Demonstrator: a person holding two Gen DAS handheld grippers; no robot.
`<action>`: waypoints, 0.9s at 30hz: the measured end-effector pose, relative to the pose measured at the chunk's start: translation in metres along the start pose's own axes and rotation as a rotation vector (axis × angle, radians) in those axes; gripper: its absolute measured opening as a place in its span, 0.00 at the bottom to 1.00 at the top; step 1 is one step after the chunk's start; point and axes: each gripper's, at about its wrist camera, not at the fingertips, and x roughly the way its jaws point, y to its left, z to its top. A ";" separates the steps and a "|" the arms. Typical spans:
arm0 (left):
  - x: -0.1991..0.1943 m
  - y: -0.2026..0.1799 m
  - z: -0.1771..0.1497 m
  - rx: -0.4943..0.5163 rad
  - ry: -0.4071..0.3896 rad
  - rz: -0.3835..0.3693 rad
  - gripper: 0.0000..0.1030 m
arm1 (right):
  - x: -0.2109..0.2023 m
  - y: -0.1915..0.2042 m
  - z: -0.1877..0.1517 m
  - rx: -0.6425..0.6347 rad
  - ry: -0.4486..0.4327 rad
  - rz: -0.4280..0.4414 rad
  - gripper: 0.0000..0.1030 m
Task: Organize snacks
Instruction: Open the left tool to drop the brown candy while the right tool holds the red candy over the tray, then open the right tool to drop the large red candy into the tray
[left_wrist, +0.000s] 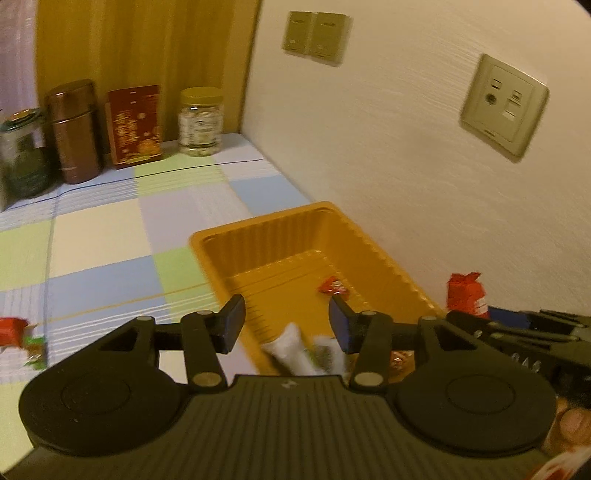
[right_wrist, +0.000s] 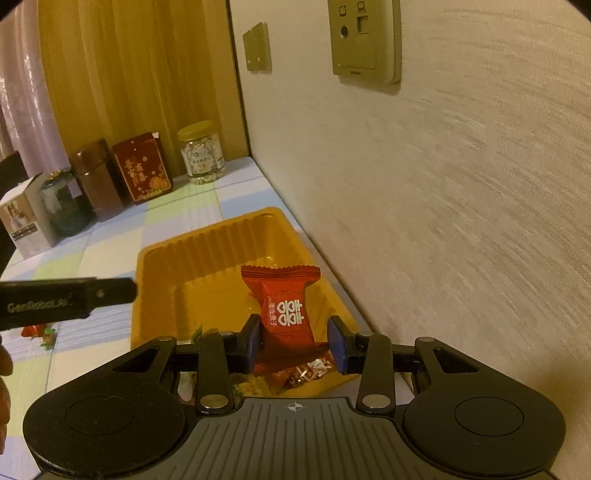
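Observation:
An orange plastic tray (left_wrist: 373, 247) (right_wrist: 159, 266) lies on the checked cloth against the wall. My left gripper (left_wrist: 286, 325) is open and empty above the tray's near end, over a white wrapped snack (left_wrist: 291, 350); a small red candy (left_wrist: 332, 286) lies on the tray floor. My right gripper (right_wrist: 295, 341) stands over the tray with a red candy packet (right_wrist: 282, 314) upright between its jaws; the left pad touches it, a gap shows at the right pad. Its red packet also shows in the left wrist view (left_wrist: 465, 295). More wrapped snacks (right_wrist: 306, 371) lie in the tray below.
Loose red and green snacks (left_wrist: 18, 338) (right_wrist: 38, 332) lie on the cloth left of the tray. A brown tin (left_wrist: 74, 129), a red box (left_wrist: 135, 125), a clear jar (left_wrist: 201, 122) and a green jar (left_wrist: 22, 155) stand at the back. Wall sockets (left_wrist: 502, 107) are on the right.

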 end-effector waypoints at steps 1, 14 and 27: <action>-0.003 0.003 -0.001 -0.008 -0.003 0.005 0.44 | -0.001 0.001 0.001 0.000 -0.002 0.003 0.38; -0.027 0.018 -0.017 -0.067 -0.037 0.032 0.44 | 0.003 0.014 0.012 0.013 -0.006 0.047 0.38; -0.056 0.036 -0.044 -0.111 -0.040 0.083 0.45 | -0.006 0.007 0.001 0.123 0.006 0.104 0.76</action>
